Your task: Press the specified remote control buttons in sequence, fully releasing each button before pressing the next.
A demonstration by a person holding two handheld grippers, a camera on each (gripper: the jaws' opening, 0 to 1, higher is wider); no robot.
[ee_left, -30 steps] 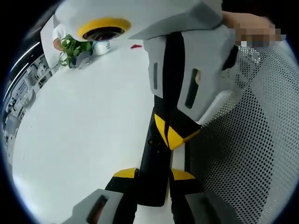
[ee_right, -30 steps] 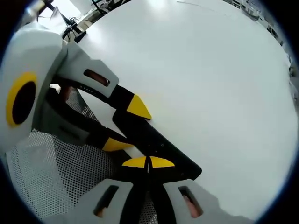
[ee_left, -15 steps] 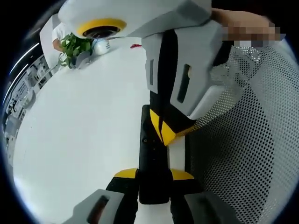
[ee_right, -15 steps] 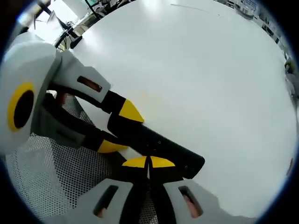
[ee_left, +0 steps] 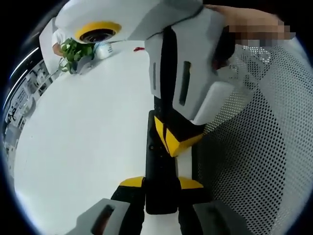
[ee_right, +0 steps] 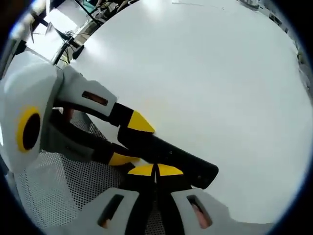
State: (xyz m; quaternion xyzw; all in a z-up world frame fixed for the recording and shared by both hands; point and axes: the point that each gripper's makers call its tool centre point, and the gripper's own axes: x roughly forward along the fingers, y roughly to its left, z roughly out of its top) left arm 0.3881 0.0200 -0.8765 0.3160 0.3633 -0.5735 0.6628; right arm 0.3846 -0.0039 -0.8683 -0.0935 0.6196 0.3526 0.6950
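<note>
Two grippers | left gripper [ee_left: 161, 183] pinching remote [ee_left: 159, 171] | right gripper [ee_right: 155, 170] pressed together on remote

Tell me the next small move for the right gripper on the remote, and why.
Probably lift the right gripper straight off the remote. Its closed yellow tips rest on the remote's face while the left gripper clamps one end, so the press seems made and needs releasing first.

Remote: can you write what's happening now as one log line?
left gripper: shut on remote | right gripper: shut, tips on remote | table: white
</note>
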